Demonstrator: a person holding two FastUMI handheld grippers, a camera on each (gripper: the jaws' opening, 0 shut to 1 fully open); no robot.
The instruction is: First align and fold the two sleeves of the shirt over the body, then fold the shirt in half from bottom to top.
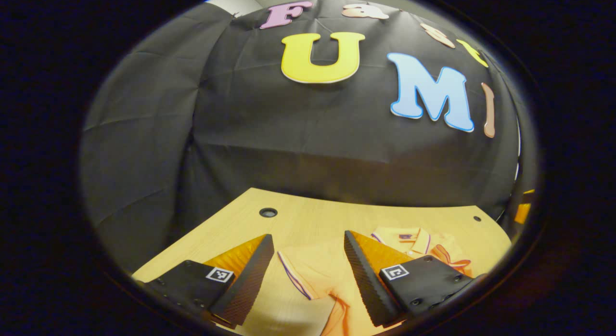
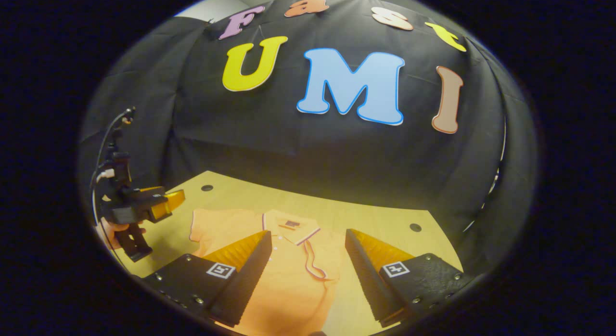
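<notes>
- One orange polo shirt (image 2: 288,259) lies flat on the pale wooden table (image 2: 375,220), collar toward the far edge, with thin dark and white trim on collar and sleeve hem; a small label sits inside the collar, too small to read.
- One sleeve (image 1: 301,268) lies spread out at the shirt's left side, and a folded strip of trimmed cloth lies over the body right of the collar.
- Two round dark holes sit in the table near its far edge.
- Left tool (image 1: 308,273): jaws wide, holding nothing, ribbed pads facing inward, above the sleeve.
- Right tool (image 2: 308,273): jaws wide, holding nothing, above the shirt body.
- Each finger carries one square black-and-white marker.
- A hand (image 2: 113,230) grips the left tool at the left table edge.
</notes>
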